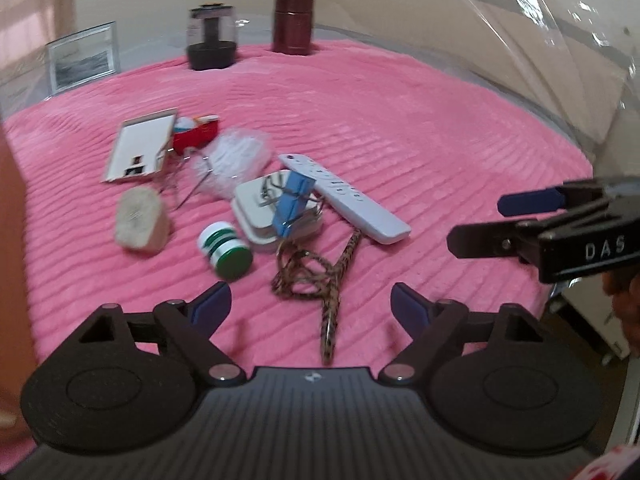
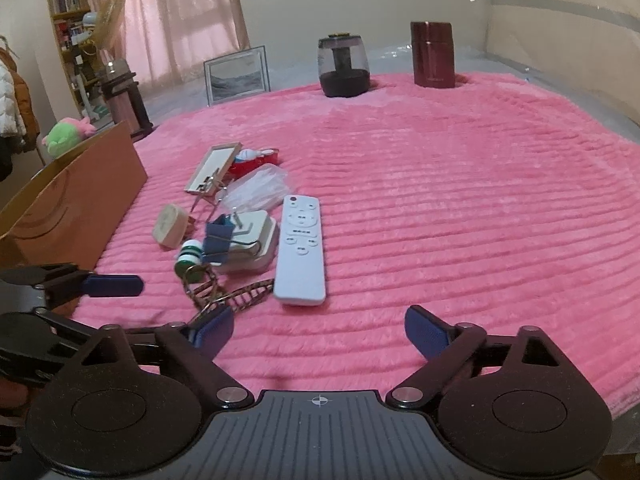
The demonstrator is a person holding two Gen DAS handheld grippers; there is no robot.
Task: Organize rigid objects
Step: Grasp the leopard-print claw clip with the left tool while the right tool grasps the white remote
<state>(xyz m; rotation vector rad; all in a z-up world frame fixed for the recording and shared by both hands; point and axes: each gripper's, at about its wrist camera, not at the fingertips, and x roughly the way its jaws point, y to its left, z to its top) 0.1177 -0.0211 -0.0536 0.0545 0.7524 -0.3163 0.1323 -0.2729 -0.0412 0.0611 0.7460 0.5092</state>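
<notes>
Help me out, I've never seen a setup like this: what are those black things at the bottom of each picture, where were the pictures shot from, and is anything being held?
They are two hand-held grippers, each carried by a person, with a fisheye camera looking forward along its jaws. One picture comes from the left gripper, the other from the right gripper. Both have their jaws open and hold nothing.

On the pink blanket lies a cluster of small things: a white remote, a blue binder clip on a white box, a green-and-white spool and a patterned cord. At the far edge stand a dark jar and a maroon canister.
</notes>
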